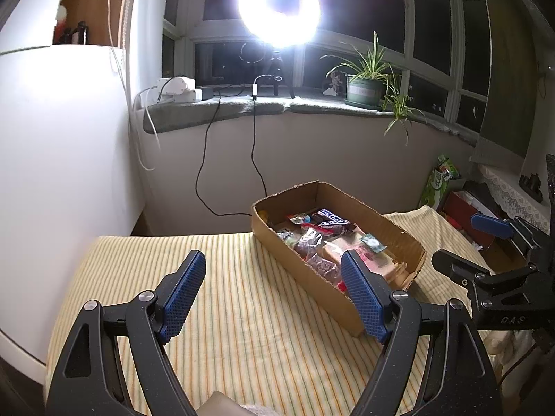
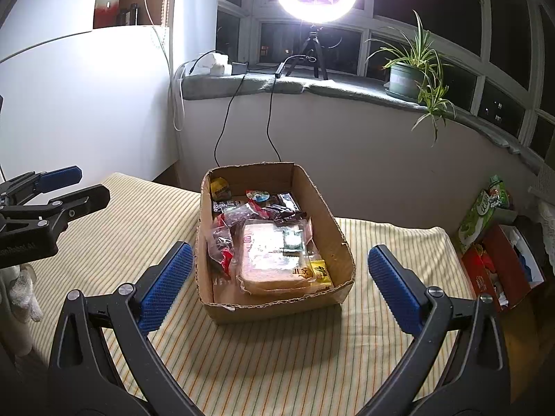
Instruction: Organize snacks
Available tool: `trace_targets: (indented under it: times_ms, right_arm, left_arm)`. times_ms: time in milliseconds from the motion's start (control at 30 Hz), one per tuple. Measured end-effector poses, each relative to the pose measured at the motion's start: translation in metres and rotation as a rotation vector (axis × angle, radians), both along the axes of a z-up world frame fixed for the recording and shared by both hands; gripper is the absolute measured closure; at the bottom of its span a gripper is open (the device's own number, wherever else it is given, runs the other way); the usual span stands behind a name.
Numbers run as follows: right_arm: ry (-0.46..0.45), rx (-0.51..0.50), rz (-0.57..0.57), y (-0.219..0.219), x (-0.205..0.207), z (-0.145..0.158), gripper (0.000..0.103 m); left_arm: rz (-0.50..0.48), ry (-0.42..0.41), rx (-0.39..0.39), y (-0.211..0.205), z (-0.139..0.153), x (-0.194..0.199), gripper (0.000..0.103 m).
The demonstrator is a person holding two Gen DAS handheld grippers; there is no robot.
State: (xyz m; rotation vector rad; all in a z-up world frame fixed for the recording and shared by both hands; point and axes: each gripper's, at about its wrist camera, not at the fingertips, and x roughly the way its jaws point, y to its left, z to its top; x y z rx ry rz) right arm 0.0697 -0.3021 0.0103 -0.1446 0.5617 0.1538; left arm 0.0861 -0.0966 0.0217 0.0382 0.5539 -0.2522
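Snacks [image 2: 274,242] fill the cardboard box [image 2: 341,242] (apparently untouched); both grippers [image 1: 274,294] [image 2: 277,287] gape empty.

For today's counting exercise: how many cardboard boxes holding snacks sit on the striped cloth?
1. The cardboard box sits mid-cloth below the windowsill, between the open left gripper and right gripper. None seems hidden.
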Motion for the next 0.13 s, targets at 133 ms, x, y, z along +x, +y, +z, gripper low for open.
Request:
trace_targets:
  times_ms: [133]
  right_arm:
    - [0.004,-0.002,0.001,-0.0012,0.0006,-0.0017,0.000]
  left_arm:
    - [0.002,0.004,0.015,-0.0002,-0.0022,-0.0006,0.023]
